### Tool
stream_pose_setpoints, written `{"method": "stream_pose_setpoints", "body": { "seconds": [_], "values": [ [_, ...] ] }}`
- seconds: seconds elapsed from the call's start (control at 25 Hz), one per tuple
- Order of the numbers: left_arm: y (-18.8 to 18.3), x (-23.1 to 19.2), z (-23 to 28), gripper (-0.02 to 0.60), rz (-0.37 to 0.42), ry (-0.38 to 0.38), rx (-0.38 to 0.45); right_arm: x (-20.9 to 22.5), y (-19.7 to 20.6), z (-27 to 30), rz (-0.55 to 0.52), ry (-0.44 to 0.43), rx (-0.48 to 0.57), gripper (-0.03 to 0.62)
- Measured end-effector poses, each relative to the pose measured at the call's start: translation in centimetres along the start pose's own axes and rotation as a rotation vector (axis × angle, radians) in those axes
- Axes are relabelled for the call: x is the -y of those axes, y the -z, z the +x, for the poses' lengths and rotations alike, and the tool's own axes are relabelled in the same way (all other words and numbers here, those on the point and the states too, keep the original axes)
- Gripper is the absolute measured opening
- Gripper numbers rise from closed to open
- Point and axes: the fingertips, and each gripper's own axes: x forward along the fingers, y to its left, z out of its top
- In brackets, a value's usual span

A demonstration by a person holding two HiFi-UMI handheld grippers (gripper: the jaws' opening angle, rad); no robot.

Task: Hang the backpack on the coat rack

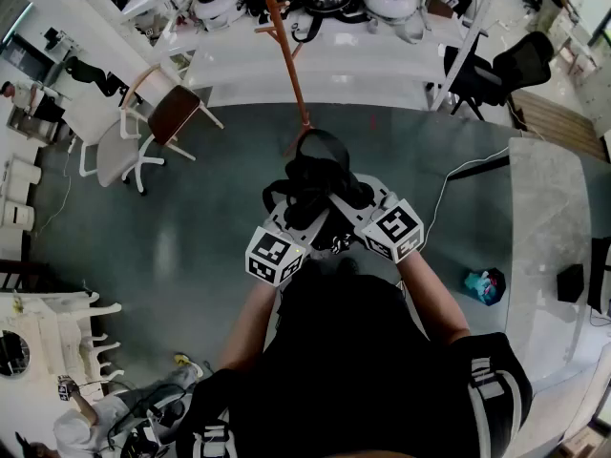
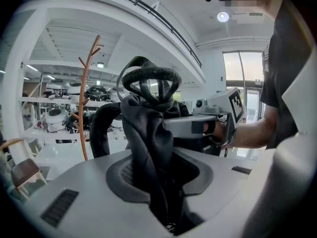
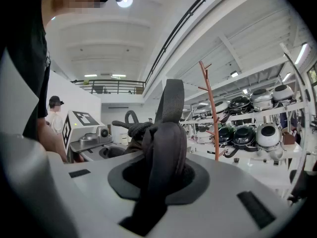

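Note:
A black backpack (image 1: 315, 184) hangs bunched between both grippers, in front of the person's chest. My left gripper (image 1: 304, 225) is shut on a fold of its black fabric (image 2: 148, 148), with the carry loop (image 2: 151, 81) standing above the jaws. My right gripper (image 1: 346, 219) is shut on a padded strap (image 3: 166, 157), whose webbing (image 3: 173, 100) rises upward. The orange coat rack (image 1: 286, 55) stands just beyond the backpack; it shows as a thin branched pole (image 2: 85, 103) in the left gripper view and as a pole (image 3: 212, 113) right of the strap in the right gripper view.
White shelving (image 1: 325, 65) with round appliances runs behind the rack. A chair with a brown seat (image 1: 167, 113) stands at left, a black office chair (image 1: 506, 65) at right. A grey table (image 1: 554, 256) edges the right side. A person in a cap (image 3: 54, 115) stands far off.

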Motion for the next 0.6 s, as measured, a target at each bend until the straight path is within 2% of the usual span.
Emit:
{"method": "stream_pose_setpoints", "body": {
  "seconds": [0.6],
  "values": [
    [0.30, 0.50, -0.19, 0.124, -0.003, -0.014, -0.010, -0.38, 0.25, -0.33, 0.002, -0.003, -0.007, 0.091]
  ]
}}
